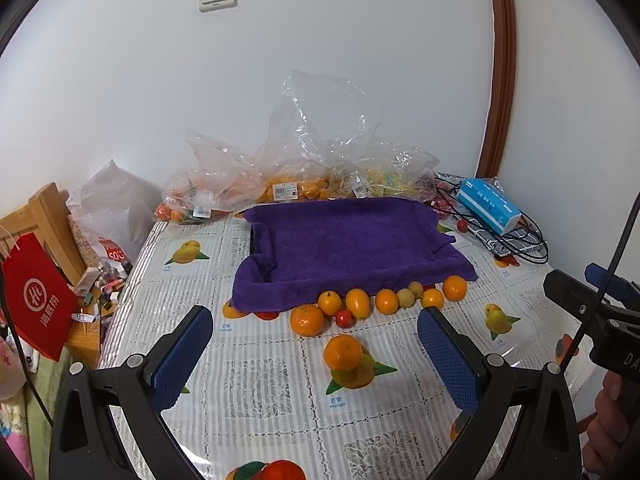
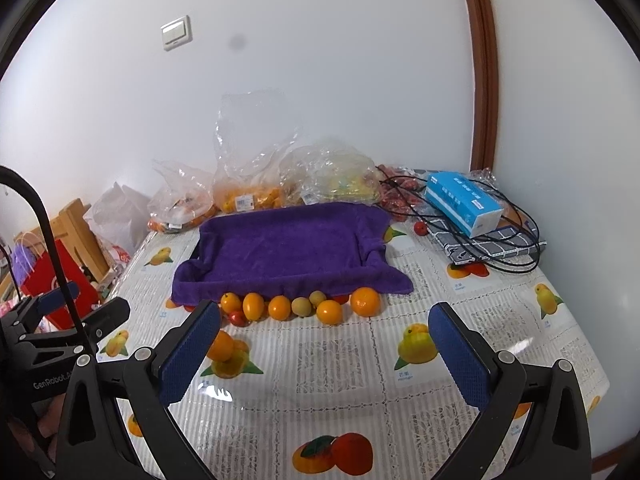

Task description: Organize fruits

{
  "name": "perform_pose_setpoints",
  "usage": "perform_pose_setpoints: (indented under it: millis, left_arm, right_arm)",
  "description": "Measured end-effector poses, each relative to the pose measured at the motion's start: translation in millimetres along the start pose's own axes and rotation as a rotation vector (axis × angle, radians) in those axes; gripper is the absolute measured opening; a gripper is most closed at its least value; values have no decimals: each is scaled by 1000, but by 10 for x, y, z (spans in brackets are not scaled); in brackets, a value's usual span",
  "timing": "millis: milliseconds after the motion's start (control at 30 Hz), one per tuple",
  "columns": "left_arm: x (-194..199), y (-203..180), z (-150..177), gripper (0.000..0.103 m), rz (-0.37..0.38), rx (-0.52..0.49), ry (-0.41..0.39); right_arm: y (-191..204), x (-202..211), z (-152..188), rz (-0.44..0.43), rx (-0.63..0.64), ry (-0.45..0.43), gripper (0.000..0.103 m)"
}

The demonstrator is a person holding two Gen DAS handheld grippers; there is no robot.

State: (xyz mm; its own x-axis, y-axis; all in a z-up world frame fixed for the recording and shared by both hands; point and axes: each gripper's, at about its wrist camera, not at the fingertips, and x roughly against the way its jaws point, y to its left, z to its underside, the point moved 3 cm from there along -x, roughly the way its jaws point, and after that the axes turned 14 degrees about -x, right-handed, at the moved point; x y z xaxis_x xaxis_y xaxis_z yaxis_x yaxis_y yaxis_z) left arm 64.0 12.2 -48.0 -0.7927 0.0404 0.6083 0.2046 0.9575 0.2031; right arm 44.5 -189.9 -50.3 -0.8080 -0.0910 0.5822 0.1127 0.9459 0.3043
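A tray draped in a purple towel (image 1: 352, 240) (image 2: 288, 248) sits mid-table with nothing in it. Along its near edge lies a row of several small fruits: oranges (image 1: 307, 319) (image 2: 365, 301), kumquats (image 1: 357, 302) (image 2: 253, 306), pale green ones (image 1: 406, 297) (image 2: 301, 306) and a small red one (image 1: 344, 318) (image 2: 237, 318). One orange (image 1: 343, 352) (image 2: 222, 346) lies alone, nearer to me. My left gripper (image 1: 316, 364) is open, its gap centred just short of that lone orange. My right gripper (image 2: 324, 356) is open over bare tablecloth, the lone orange partly hidden behind its left finger.
Clear plastic bags of fruit (image 1: 280, 176) (image 2: 248, 188) line the wall behind the tray. A blue tissue box (image 1: 488, 204) (image 2: 464, 204), black cables (image 2: 516, 240) and a checked cloth (image 2: 492, 248) fill the back right corner. A red bag (image 1: 38, 296) and wooden furniture (image 1: 48, 216) stand off the left edge.
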Motion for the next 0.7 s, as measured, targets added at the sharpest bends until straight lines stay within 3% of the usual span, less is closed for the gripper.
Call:
perform_pose_setpoints:
  millis: [267, 500, 700]
  left_arm:
    - [-181, 28, -17, 103, 34, 4, 21]
    - [-435, 102, 14, 103, 38, 21, 53]
    - [-710, 163, 59, 102, 41, 31, 98]
  right_arm:
    - [-5, -189, 15, 57, 15, 11, 102]
    - [-31, -425, 22, 23, 17, 32, 102]
    - [-63, -705, 67, 49, 28, 56, 101]
